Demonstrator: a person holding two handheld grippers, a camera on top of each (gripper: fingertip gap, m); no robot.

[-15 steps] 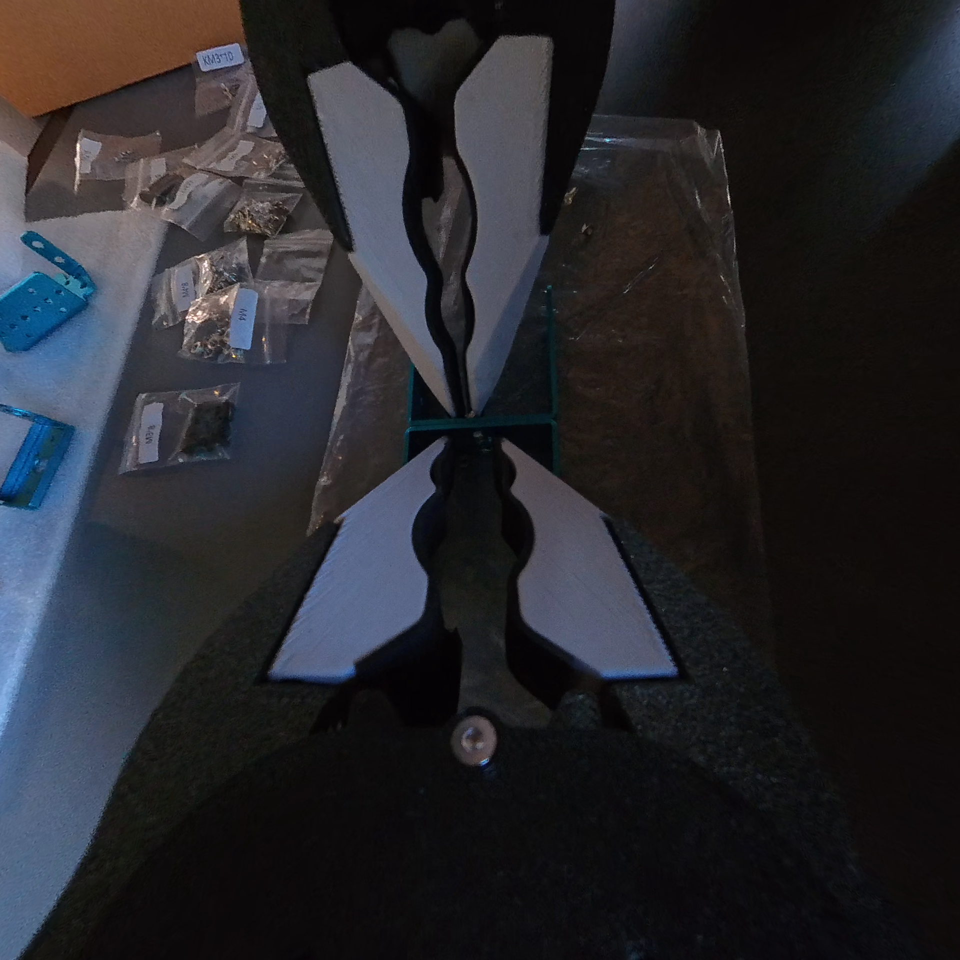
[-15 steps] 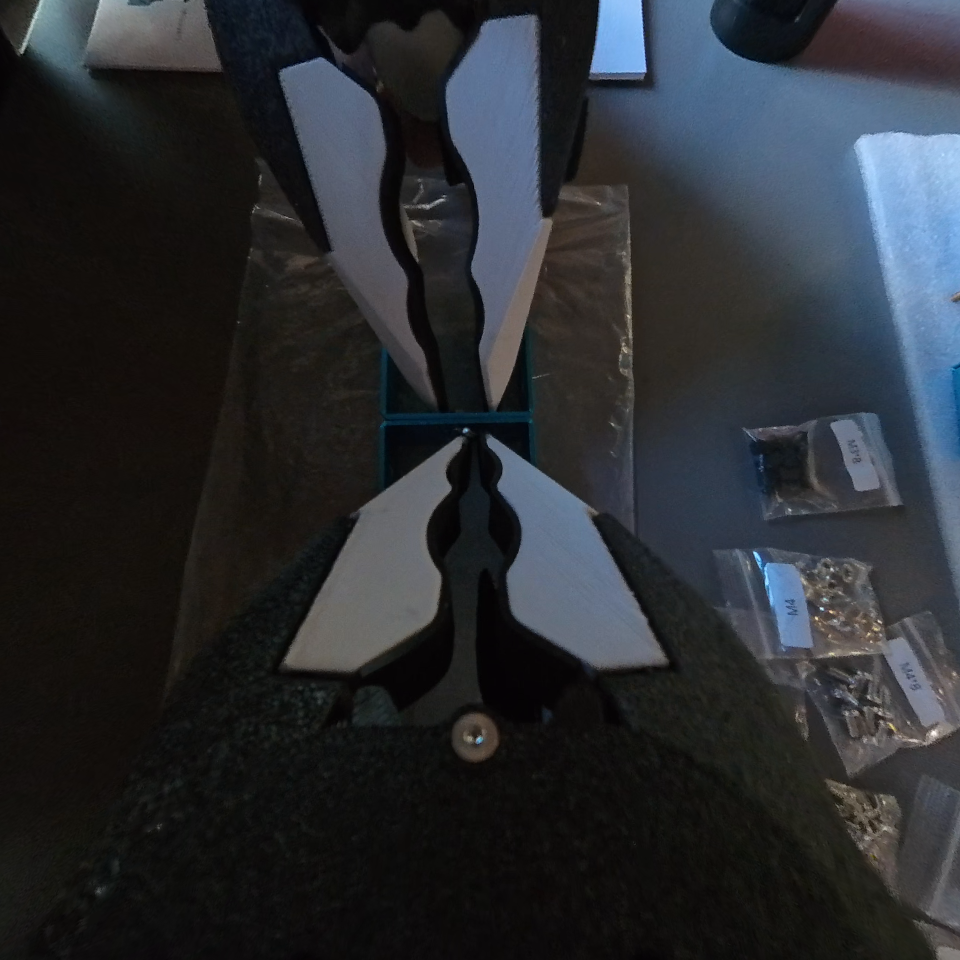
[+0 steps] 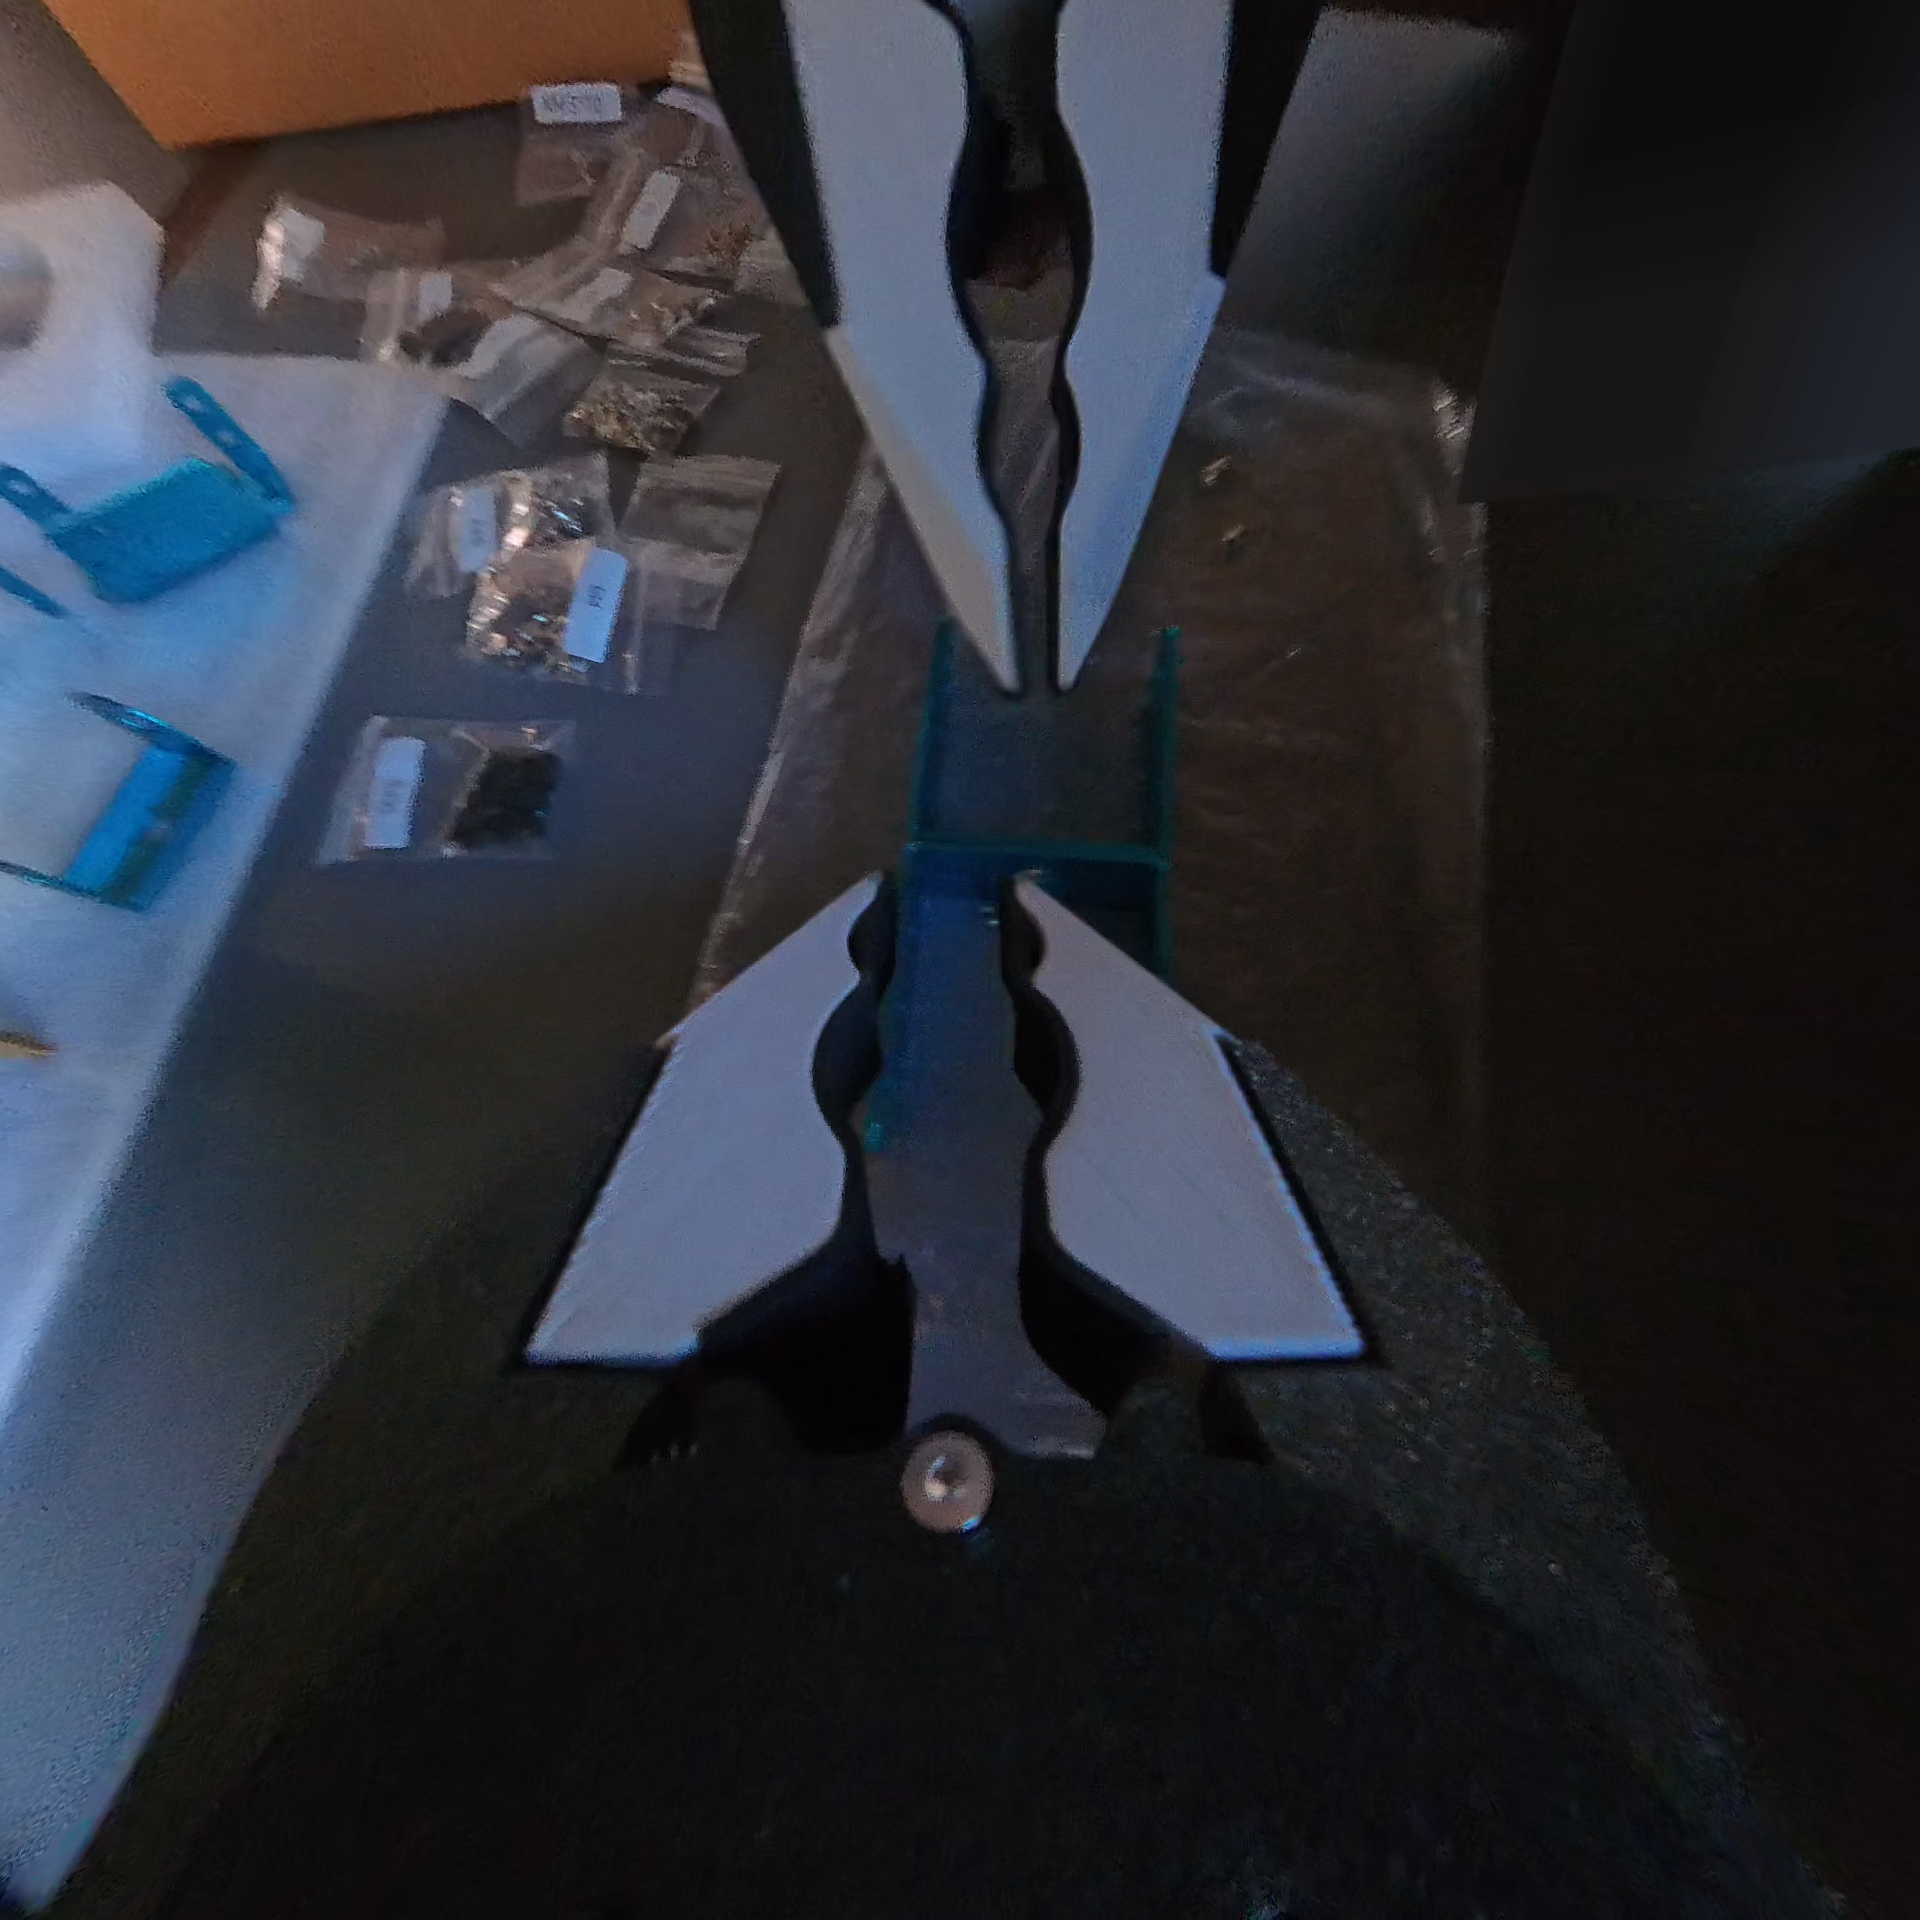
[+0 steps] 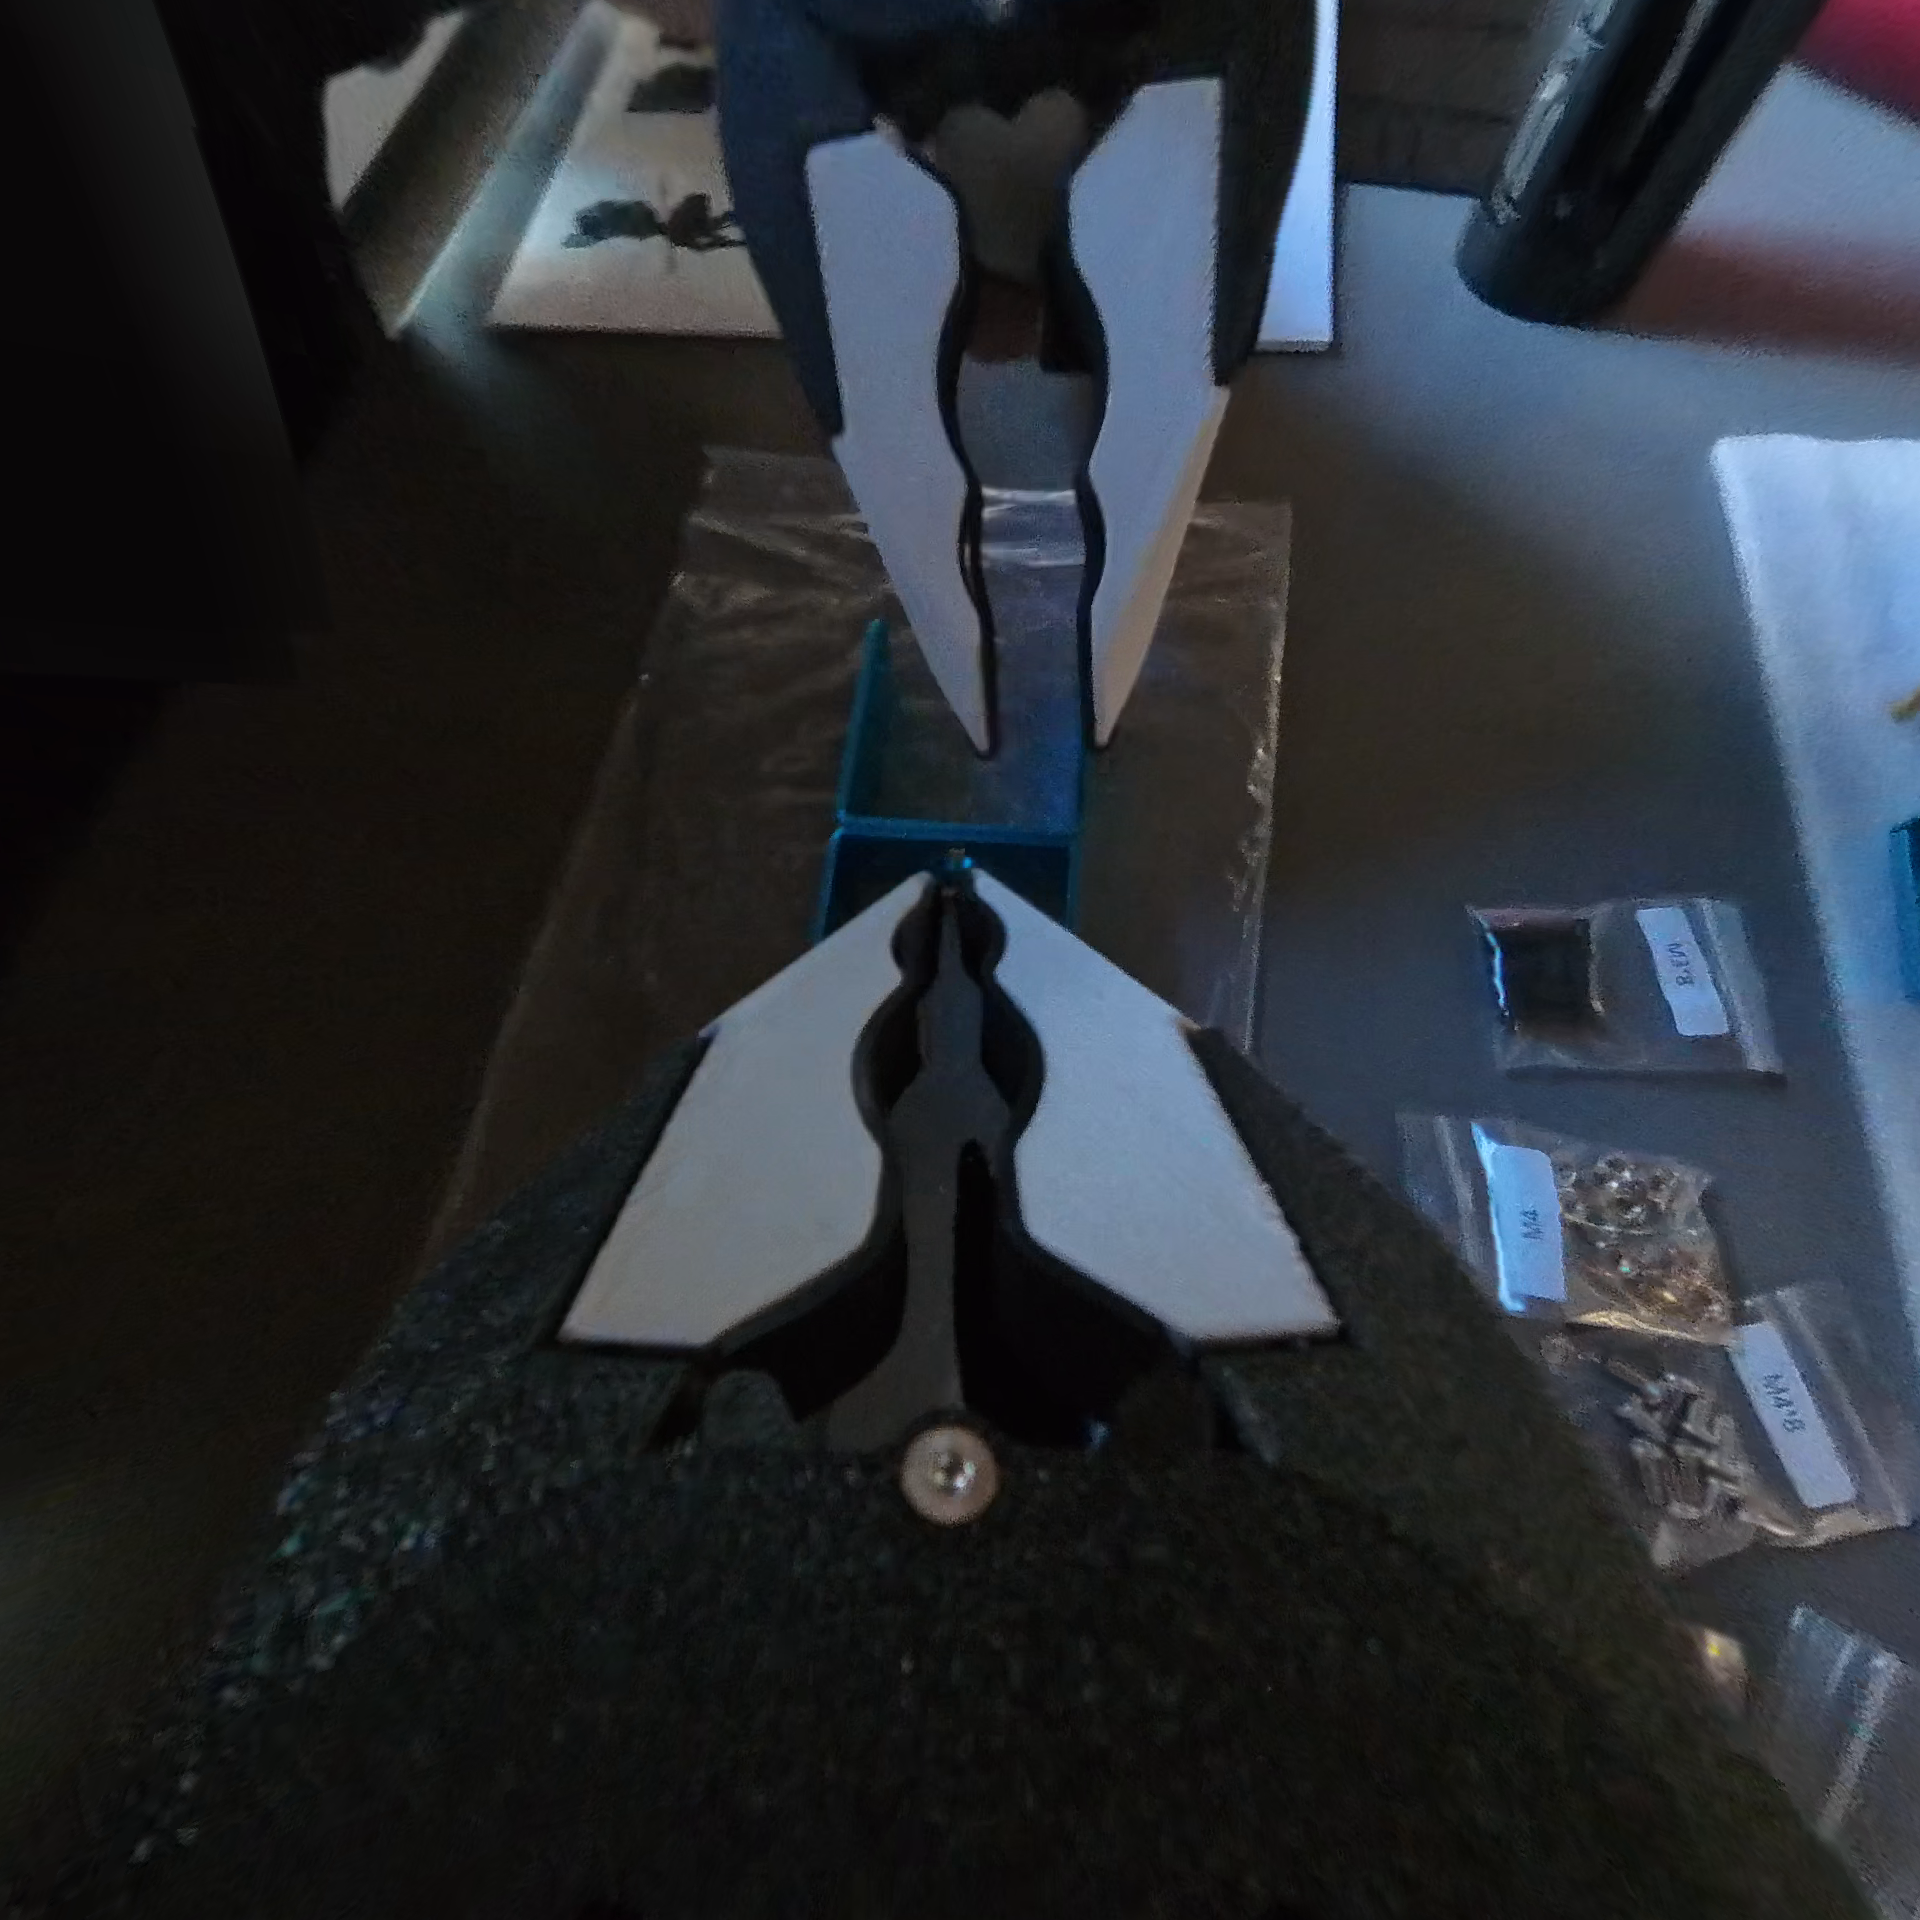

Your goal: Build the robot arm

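Observation:
A teal-blue metal bracket with a crossbar and upright side walls lies on a clear plastic bag on the dark table. It also shows in the right wrist view. My left gripper is open, with its fingers either side of one side wall and not clamping it. In the right wrist view it hangs over the bracket's far half. My right gripper is shut, its tips just short of the crossbar. A tiny speck sits at the tips; I cannot tell what it is. In the left wrist view it points down opposite mine.
Small clear bags of screws and nuts lie beside the plastic bag. A white foam sheet carries more blue brackets. A cardboard box, white paper and a black cylinder stand further back. Less than 4 cm separates the two grippers' tips.
Both grippers have drawn back from the bracket, and each looks farther from the other. The left gripper's fingers stand slightly wider. The bracket has not moved.

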